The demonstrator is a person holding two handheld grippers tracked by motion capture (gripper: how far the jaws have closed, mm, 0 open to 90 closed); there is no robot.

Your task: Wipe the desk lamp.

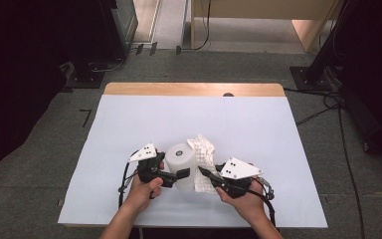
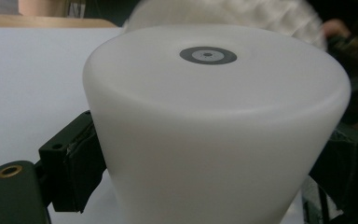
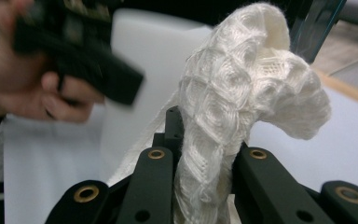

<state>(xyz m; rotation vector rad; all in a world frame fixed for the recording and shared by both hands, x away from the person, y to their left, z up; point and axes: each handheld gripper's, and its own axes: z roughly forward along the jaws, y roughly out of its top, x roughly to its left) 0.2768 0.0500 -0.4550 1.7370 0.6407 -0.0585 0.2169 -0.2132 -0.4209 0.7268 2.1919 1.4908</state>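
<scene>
A white plastic cup (image 1: 181, 158) stands bottom-up on the white sheet (image 1: 129, 119), with a grey ring mark on its base (image 2: 208, 55). My left gripper (image 1: 180, 175) is shut on the cup from the left, and its pad (image 2: 81, 163) presses on the cup's wall (image 2: 214, 135). A white netted foam sleeve (image 1: 204, 152) leans against the cup's right side. My right gripper (image 1: 205, 172) is shut on this sleeve (image 3: 242, 93), which rises between its black fingers (image 3: 154, 182) and curls over at the top. The right gripper view also has the cup (image 3: 154, 46) and the left gripper (image 3: 88, 60) behind the sleeve.
The white sheet covers a wooden table, whose bare far edge (image 1: 194, 89) has a dark cable hole (image 1: 228, 94). Black stands (image 1: 308, 74) and cables (image 1: 328, 107) sit on the grey floor to the right. Dark equipment (image 1: 87, 74) stands at the left.
</scene>
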